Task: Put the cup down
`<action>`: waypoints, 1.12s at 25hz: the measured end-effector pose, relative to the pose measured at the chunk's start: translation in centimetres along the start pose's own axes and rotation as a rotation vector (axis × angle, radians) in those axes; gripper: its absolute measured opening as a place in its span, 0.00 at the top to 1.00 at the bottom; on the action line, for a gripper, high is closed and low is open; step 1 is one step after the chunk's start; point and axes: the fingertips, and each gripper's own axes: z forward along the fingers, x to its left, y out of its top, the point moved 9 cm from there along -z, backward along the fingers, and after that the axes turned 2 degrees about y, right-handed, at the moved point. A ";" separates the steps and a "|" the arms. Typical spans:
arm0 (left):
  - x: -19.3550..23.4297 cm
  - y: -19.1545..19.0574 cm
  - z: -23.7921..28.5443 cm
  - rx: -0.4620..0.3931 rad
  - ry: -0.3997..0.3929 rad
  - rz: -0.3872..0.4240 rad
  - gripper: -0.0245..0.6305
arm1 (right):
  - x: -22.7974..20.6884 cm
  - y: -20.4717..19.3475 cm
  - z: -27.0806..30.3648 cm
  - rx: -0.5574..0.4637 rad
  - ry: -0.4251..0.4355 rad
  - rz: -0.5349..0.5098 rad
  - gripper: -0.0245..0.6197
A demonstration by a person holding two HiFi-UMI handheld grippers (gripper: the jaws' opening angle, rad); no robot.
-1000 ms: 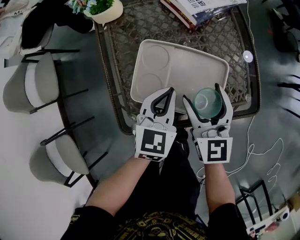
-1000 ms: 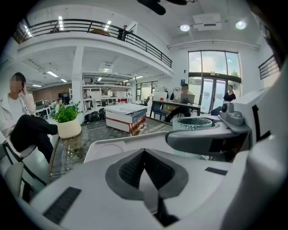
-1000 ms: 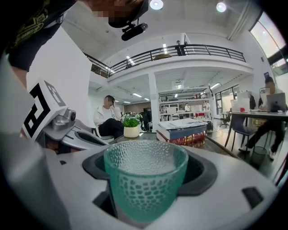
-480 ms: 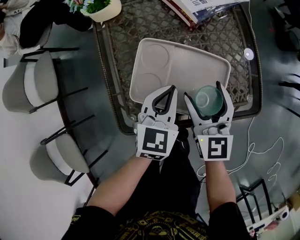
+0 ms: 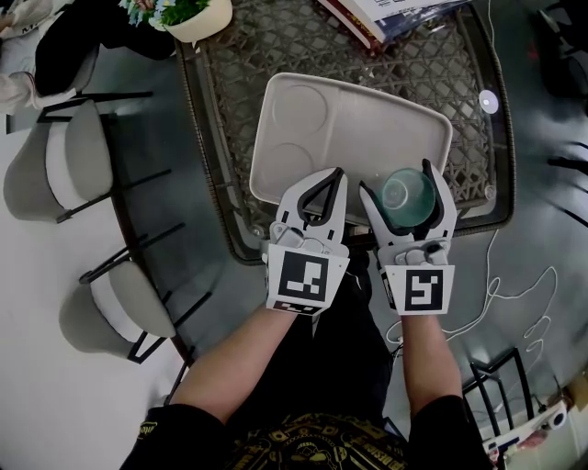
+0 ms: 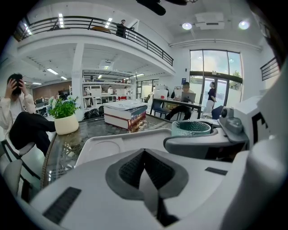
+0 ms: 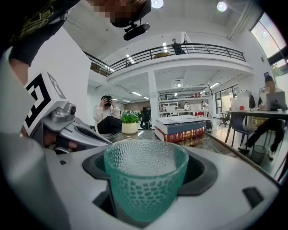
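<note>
A green dimpled glass cup (image 5: 408,195) (image 7: 145,179) stands upright between the jaws of my right gripper (image 5: 405,179) (image 7: 146,177), which is shut on it above the near right corner of a white tray (image 5: 367,110). The cup's rim (image 6: 191,128) also shows in the left gripper view. My left gripper (image 5: 323,184) (image 6: 145,173) hangs just left of it over the tray's near edge, shut with nothing between its jaws. Whether the cup touches the tray is hidden.
The tray has two round recesses (image 5: 303,115) at its left end. It lies on a glass-topped wicker table (image 5: 230,101) with stacked books (image 5: 386,18) (image 7: 182,128) at the far edge and a potted plant (image 5: 188,14) (image 6: 65,117). Grey chairs (image 5: 73,165) stand to the left.
The tray and table have slid slightly left in the view. Both grippers and the cup stay almost where they were.
</note>
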 end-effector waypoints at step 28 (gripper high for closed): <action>-0.5 -0.4 0.3 0.008 -0.019 0.003 0.98 | 0.8 -1.1 -0.2 0.079 0.000 0.054 0.34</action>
